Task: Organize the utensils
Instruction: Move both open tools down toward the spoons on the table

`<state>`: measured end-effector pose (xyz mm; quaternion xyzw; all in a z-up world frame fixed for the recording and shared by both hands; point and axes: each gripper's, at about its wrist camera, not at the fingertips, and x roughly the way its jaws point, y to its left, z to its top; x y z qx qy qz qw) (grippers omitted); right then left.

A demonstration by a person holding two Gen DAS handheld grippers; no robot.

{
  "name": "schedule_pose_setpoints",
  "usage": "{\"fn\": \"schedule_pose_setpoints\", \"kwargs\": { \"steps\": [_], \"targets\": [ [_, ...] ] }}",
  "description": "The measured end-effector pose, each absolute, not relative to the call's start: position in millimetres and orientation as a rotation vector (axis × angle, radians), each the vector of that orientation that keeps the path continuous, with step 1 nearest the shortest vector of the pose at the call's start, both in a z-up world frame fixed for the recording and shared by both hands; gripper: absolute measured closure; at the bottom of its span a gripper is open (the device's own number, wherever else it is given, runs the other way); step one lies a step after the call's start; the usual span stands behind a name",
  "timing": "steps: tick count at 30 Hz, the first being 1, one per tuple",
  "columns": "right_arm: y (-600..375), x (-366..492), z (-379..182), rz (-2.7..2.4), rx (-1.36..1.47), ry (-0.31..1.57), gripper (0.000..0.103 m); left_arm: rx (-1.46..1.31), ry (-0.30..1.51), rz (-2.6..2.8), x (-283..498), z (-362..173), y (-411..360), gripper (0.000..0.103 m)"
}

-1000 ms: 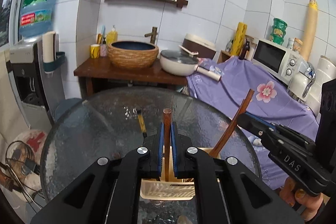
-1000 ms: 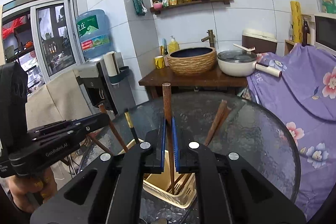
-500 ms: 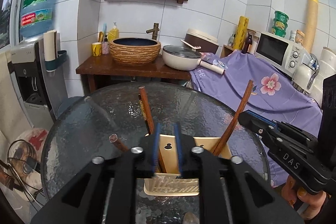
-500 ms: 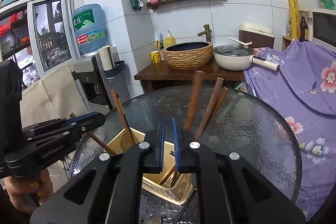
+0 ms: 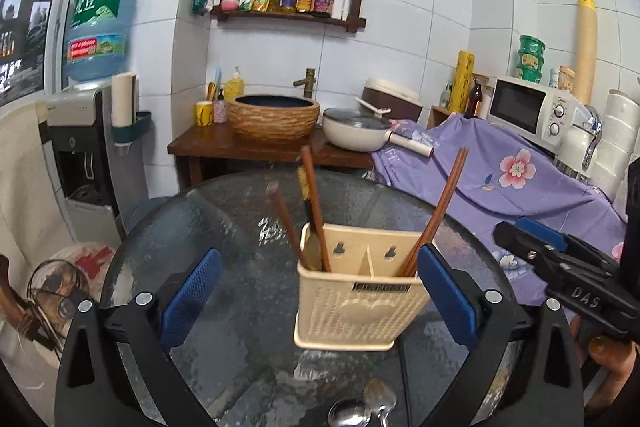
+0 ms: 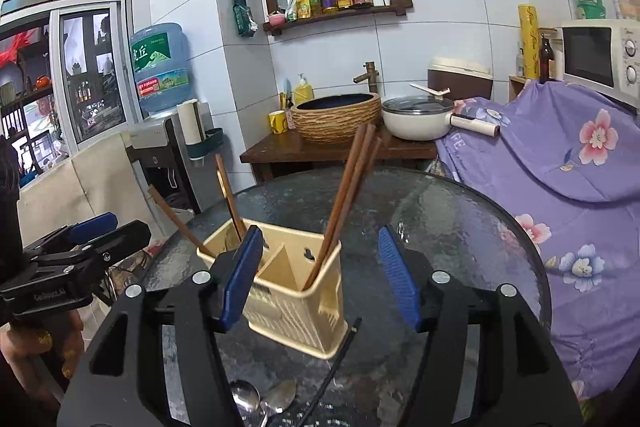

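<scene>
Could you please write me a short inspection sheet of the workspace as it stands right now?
Surface: round glass table, textured.
Job's things: cream utensil holder upright, two compartments; brown chopsticks lean in its right one, more chopsticks in its left; two metal spoons and one dark chopstick lie on the glass.
Clutter: nothing seen.
Grippers: left gripper and right gripper, jaws wide open, empty.
Cables: nothing seen on the table.
Surroundings: basin, pan, microwave, water dispenser.

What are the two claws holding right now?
Nothing. The left claw and right claw are both wide open; the chopsticks stand in the utensil holder.
</scene>
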<state>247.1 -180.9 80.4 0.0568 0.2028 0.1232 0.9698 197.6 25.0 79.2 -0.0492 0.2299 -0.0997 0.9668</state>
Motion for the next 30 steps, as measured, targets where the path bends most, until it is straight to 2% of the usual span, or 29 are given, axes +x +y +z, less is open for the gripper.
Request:
{"fn": "schedule_pose_setpoints", "kwargs": {
  "steps": [3,15,20,27,30],
  "targets": [
    [-187.4,237.9,64.3,0.238,0.127,0.443,0.032,-0.118,0.509,-0.182,192.0,59.7,32.5,0.007],
    [-200.5,248.4,-42.5,0.191,0.165,0.753,0.032,-0.192,0.722,-0.166,177.3,-24.2,44.5,0.007],
    [-184.1,258.0,-69.6,0.210,0.130,0.842,0.048,-0.119,0.759,-0.181,166.4,-42.2,27.8,0.009],
    [-161.7,266.9,-87.9,0.223,0.092,0.909,0.057,-0.028,0.818,-0.209,153.3,-64.0,9.7,0.022],
    [-154.6,273.1,-91.4,0.205,0.076,0.933,0.059,-0.022,0.841,-0.223,148.4,-70.4,8.7,0.023]
  ]
}}
